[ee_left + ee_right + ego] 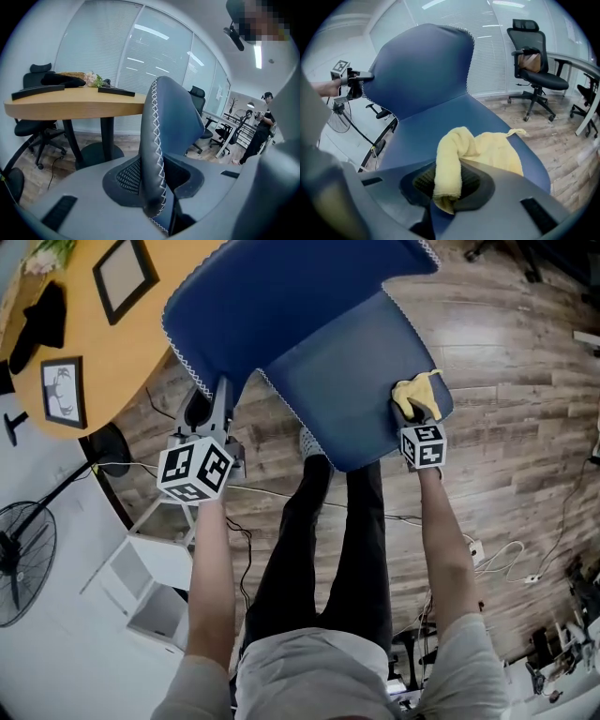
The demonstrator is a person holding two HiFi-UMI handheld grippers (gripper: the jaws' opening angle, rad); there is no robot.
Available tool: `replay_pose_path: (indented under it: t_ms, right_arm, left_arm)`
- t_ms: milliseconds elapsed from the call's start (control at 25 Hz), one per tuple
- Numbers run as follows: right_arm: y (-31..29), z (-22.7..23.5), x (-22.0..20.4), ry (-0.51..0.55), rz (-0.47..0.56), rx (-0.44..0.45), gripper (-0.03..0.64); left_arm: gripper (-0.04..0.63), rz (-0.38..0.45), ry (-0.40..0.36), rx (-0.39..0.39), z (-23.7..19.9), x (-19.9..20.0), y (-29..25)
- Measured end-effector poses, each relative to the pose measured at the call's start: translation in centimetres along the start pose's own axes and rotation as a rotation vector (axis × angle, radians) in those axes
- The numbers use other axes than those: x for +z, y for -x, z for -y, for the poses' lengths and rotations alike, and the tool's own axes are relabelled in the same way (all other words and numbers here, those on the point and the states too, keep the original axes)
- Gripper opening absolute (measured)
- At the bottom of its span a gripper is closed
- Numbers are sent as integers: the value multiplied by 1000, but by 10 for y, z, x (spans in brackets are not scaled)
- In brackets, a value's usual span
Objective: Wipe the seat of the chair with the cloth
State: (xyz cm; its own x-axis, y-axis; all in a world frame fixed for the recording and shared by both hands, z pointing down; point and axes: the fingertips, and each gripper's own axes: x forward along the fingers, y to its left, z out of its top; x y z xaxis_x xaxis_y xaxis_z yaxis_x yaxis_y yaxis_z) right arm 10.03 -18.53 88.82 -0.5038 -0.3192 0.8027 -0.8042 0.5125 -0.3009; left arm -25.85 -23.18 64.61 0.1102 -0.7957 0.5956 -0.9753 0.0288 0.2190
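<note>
A blue chair with white edge stitching fills the middle of the head view; its seat [352,399] faces me and its backrest [272,306] leans away. My right gripper [419,412] is shut on a yellow cloth [417,390] that lies on the seat's right front corner. From the right gripper view, the cloth [473,154] drapes from between the jaws onto the seat [440,131]. My left gripper [208,413] is shut on the backrest's stitched side edge [157,164], which runs up between its jaws.
A round wooden table [103,343] with picture frames [64,390] stands at the left behind the chair. A floor fan [23,559] and a white shelf unit [155,587] sit lower left. Cables [497,559] trail over the wood floor at right. Black office chairs [536,61] stand beyond.
</note>
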Motion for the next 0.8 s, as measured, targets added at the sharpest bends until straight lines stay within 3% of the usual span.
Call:
replay_pose_path:
  t_ms: [280, 560, 800]
  right_arm:
    - [-2, -38, -17, -100, -5, -6, 75]
    - [-7, -78, -29, -84, 3, 2, 75]
    - [-12, -130, -50, -44, -65, 90, 75]
  left_arm:
    - [129, -2, 26, -57, 1, -2, -1]
    - [129, -14, 7, -113, 3, -2, -2]
    - [129, -14, 15, -139, 2, -3, -3]
